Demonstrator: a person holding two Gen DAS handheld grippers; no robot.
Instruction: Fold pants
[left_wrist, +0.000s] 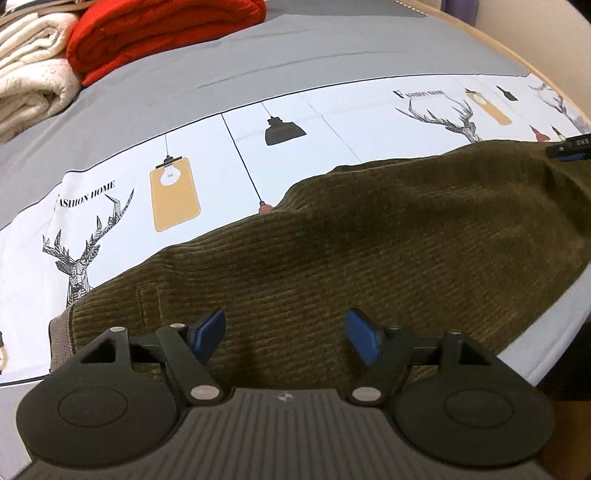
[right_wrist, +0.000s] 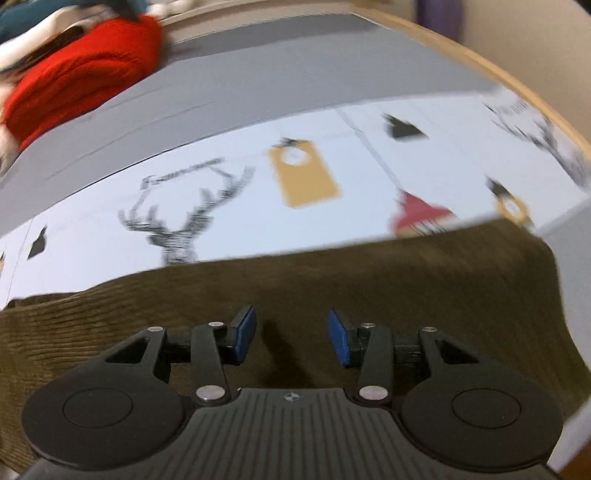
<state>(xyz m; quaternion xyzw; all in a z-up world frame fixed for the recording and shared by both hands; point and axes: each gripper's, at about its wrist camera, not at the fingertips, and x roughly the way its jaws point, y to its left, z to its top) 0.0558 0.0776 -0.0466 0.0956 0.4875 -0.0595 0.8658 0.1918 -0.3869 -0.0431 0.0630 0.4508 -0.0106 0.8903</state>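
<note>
Here the olive-brown corduroy pants (left_wrist: 369, 240) lie spread flat on a bed sheet (left_wrist: 229, 147) printed with stag heads, hanging lamps and the words "FASHION HOME", beyond which the sheet turns plain grey. The left tongs (left_wrist: 284, 336) hang just above the corduroy, their blue pads (left_wrist: 210, 330) wide apart with only cloth below and nothing between them. The right tongs (right_wrist: 291, 338) stand over another stretch of the same pants, jaws likewise apart and empty; that view is smeared with blur. At the far left corner of the bed sit a folded red knit (left_wrist: 159, 33) and a cream folded blanket (left_wrist: 29, 70), well apart from the pants.
</note>
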